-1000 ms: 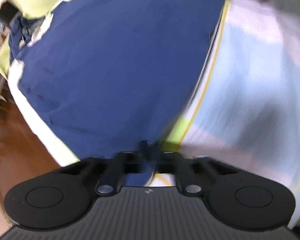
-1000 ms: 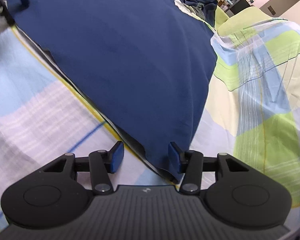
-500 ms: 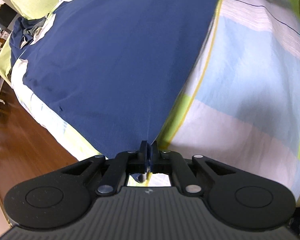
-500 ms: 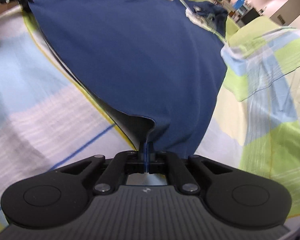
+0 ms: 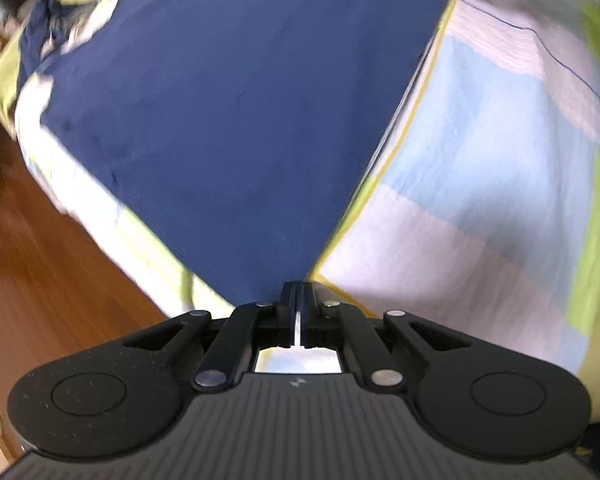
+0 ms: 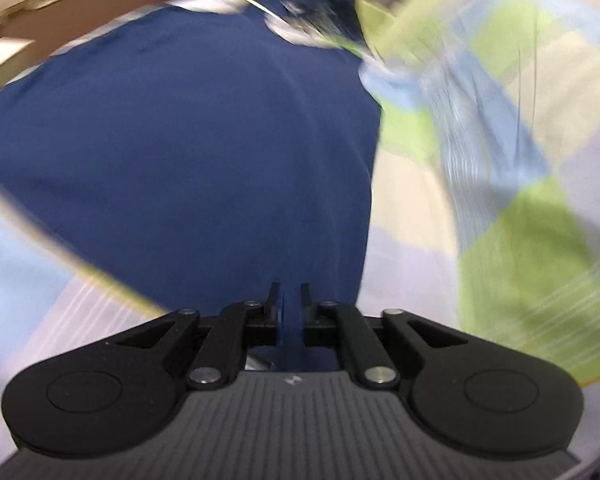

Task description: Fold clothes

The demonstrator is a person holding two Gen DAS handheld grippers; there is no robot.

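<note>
The right gripper (image 6: pixel 288 312), open a second earlier, had closed on the shirt (image 6: pixel 188 152) corner; the left gripper (image 5: pixel 299 312) likewise pinched its corner, readying a fold.

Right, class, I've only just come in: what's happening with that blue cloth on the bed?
A person is working two hand-held grippers on a navy blue garment spread over a bed with a checked pastel sheet. The left gripper is shut on one near corner of the garment, and the right gripper is shut on its other near corner. Both views are blurred, which suggests motion. The rest of the garment lies flat, so the fold is not yet made.
</note>
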